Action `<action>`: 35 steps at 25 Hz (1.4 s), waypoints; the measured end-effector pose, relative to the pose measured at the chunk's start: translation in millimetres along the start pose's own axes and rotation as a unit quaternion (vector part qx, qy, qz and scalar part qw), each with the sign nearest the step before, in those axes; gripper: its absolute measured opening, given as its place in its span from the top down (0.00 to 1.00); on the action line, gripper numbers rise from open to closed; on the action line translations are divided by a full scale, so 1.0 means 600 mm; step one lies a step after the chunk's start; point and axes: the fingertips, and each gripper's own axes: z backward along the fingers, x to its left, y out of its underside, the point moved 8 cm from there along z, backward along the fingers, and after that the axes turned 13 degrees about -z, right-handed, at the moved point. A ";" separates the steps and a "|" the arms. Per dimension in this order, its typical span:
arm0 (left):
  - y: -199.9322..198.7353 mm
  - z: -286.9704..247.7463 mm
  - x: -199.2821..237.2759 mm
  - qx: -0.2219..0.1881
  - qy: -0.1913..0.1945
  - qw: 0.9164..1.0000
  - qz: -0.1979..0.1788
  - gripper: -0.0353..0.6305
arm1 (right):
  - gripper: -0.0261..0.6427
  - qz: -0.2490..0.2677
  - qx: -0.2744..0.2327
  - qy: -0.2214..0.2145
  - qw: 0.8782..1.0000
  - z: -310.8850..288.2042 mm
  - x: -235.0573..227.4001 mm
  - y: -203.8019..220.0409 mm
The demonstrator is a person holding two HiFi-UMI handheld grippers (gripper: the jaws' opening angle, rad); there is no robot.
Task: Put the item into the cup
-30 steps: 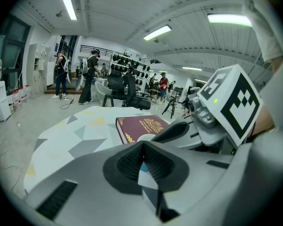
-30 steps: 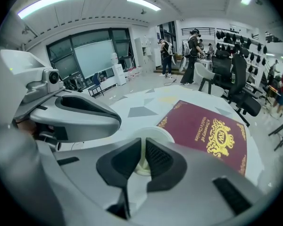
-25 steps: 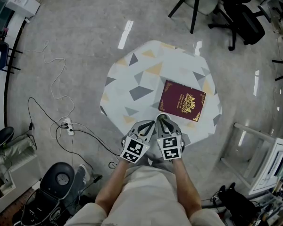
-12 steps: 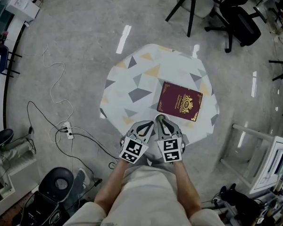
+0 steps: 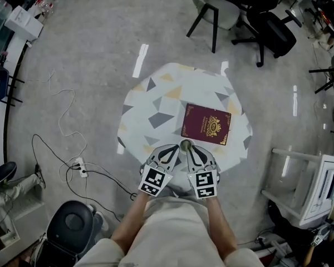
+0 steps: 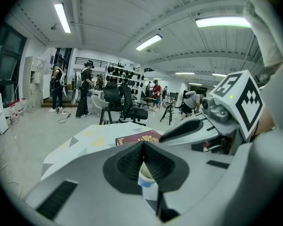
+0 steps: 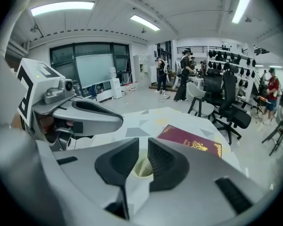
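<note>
The item, a maroon booklet (image 5: 206, 123) w/ a gold crest & gold edging on its cover, lay flat & shut on the table (image 5: 150, 102), right of centre, just beyond the grippers and not in the cup (image 5: 185, 144). The cup was small & round, pale w/ a blue band, rim up, at the table's near edge, betw. the tips of the 2 grippers & apart from the booklet. Count: 1 booklet, 1 cup, 1 table, 2 grippers, each w/ 1 marker cube. The left gripper (image 5: 171, 149) had its ribbed dark pads pressed together; in the left gripper view the cup showed in the notch just below where they met, but whether they pinched it couldn't be told. The right gripper (image 5: 193, 149) had its jaws drawn to a narrow slit, w/ the cup's rim in that slit. The tabletop was a smooth white polygon w/ grey & yellow triangles. The gripper bodies were pale grey plastic. The floor (image 5: 89, 49) was glossy grey.
</note>
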 end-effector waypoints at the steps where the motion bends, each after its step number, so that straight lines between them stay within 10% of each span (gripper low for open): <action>1: -0.007 0.003 0.002 -0.005 0.000 1.000 -0.003 0.93 | 0.86 -0.001 -0.008 0.001 1.000 0.007 0.000 -0.005; 35: -0.060 0.024 -0.001 -0.043 0.049 0.997 -0.051 0.93 | 0.86 -0.018 -0.096 0.060 0.993 0.098 0.013 -0.038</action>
